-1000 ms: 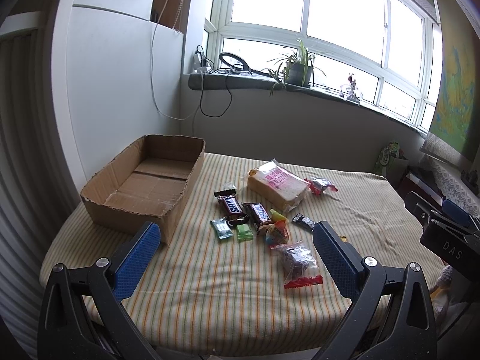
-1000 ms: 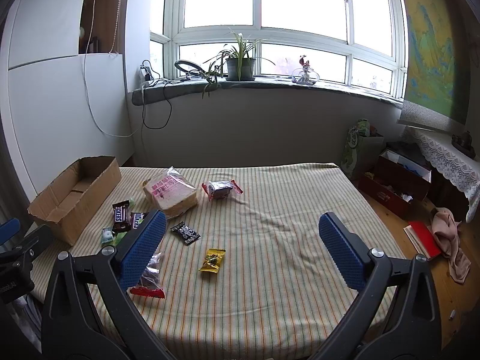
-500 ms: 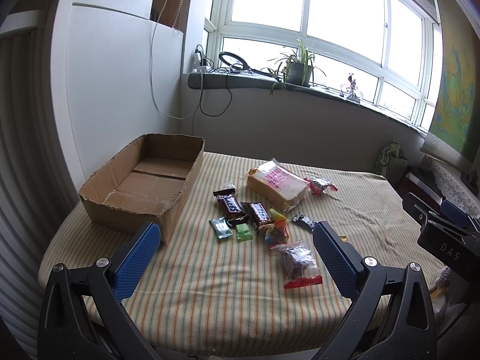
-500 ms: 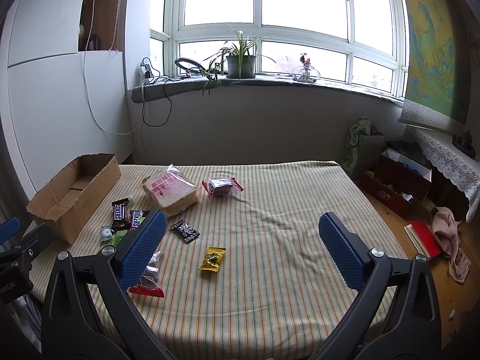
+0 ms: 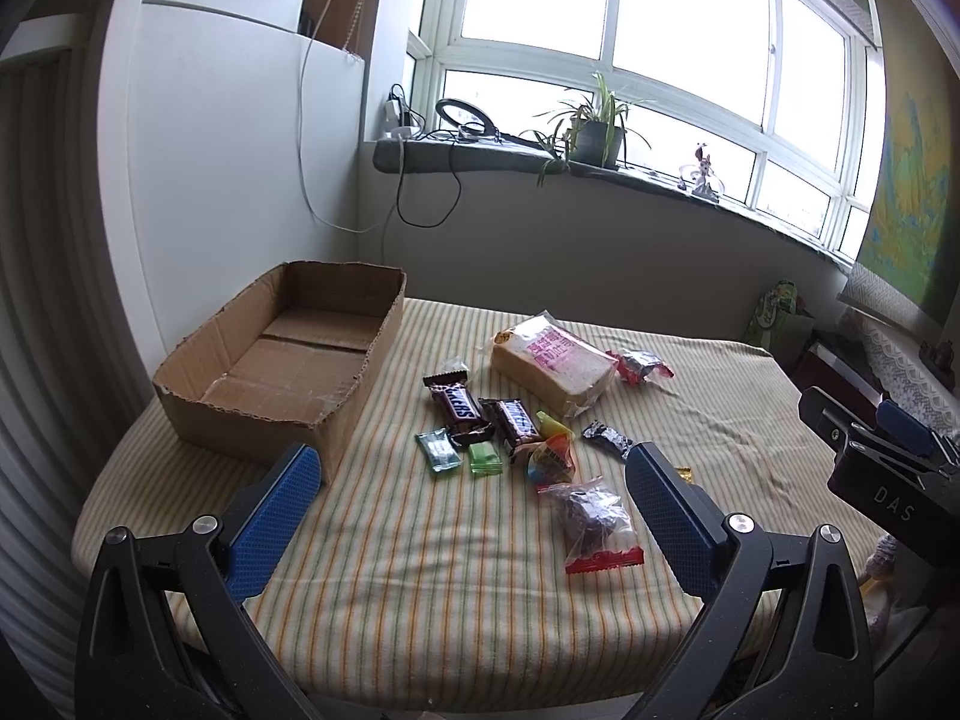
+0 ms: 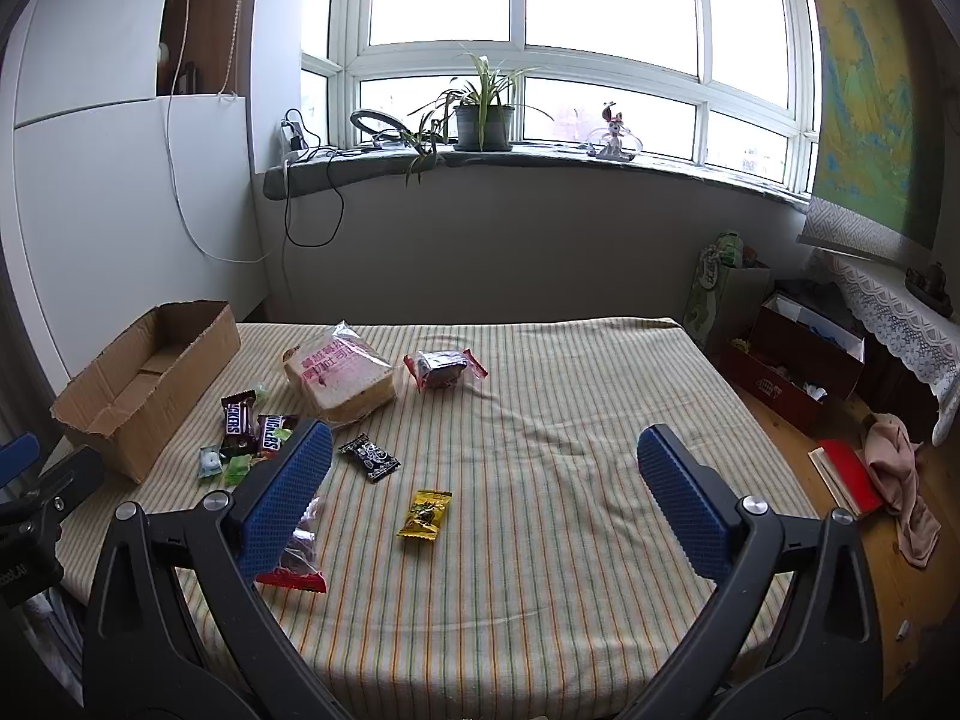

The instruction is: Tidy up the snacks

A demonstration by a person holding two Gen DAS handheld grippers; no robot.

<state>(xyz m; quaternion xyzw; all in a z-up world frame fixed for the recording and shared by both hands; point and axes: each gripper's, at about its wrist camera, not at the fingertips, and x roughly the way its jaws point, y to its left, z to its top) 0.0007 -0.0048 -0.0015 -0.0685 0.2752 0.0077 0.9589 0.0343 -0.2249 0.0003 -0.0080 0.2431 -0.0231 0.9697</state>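
An empty cardboard box (image 5: 288,354) (image 6: 144,372) stands at the table's left. Beside it lie several snacks: two Snickers bars (image 5: 459,405) (image 6: 239,417), a bagged bread loaf (image 5: 552,366) (image 6: 339,372), small green candies (image 5: 485,457), a clear bag of dark sweets with a red edge (image 5: 594,525), a black packet (image 6: 369,456), a yellow packet (image 6: 427,513) and a red-ended wrapper (image 6: 441,367). My left gripper (image 5: 468,474) hovers open above the table's near edge, nothing between its fingers. My right gripper (image 6: 483,456) is open and empty too, further right.
The striped tablecloth (image 6: 570,420) covers the whole table. A windowsill with a potted plant (image 6: 483,114) and cables runs behind. Boxes (image 6: 798,360) and a cloth (image 6: 900,480) lie on the floor at the right. A white wall (image 5: 210,180) stands close on the left.
Both grippers have drifted very slightly; the view of the table has barely shifted. No snack has moved and both stay open.
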